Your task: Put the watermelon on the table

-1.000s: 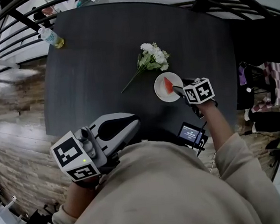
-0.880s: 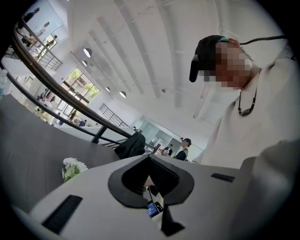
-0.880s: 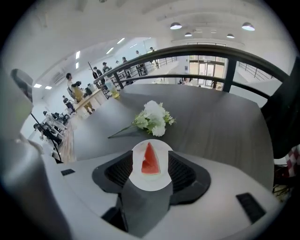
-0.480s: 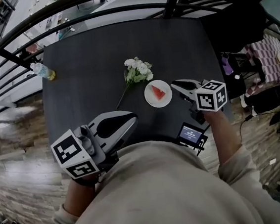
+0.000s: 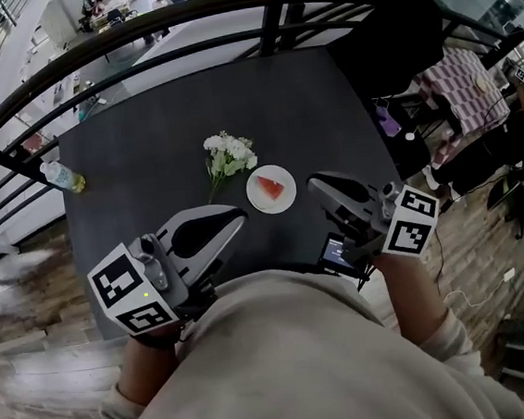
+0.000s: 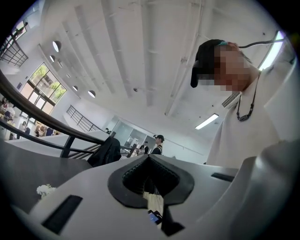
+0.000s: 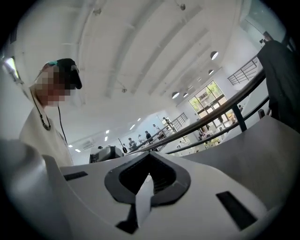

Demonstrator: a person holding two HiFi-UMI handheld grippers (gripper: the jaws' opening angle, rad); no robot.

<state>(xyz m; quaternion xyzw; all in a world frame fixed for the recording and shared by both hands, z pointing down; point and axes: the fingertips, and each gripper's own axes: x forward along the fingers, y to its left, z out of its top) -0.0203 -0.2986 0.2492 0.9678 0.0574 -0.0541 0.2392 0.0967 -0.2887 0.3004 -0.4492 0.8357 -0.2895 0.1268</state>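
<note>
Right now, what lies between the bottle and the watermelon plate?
A bunch of white flowers, close beside the plate; the head view shows it.

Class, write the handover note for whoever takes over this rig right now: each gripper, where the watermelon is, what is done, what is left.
Left gripper: shut, empty, near the table's front edge.
Right gripper: jaws have just closed with nothing between them; it is right of the plate and not touching it.
Watermelon: a slice lying on the white plate, which sits on the dark table beside the flowers.
Done: the watermelon is down and released.
Left: apparently nothing; just keep both grippers clear.
</note>
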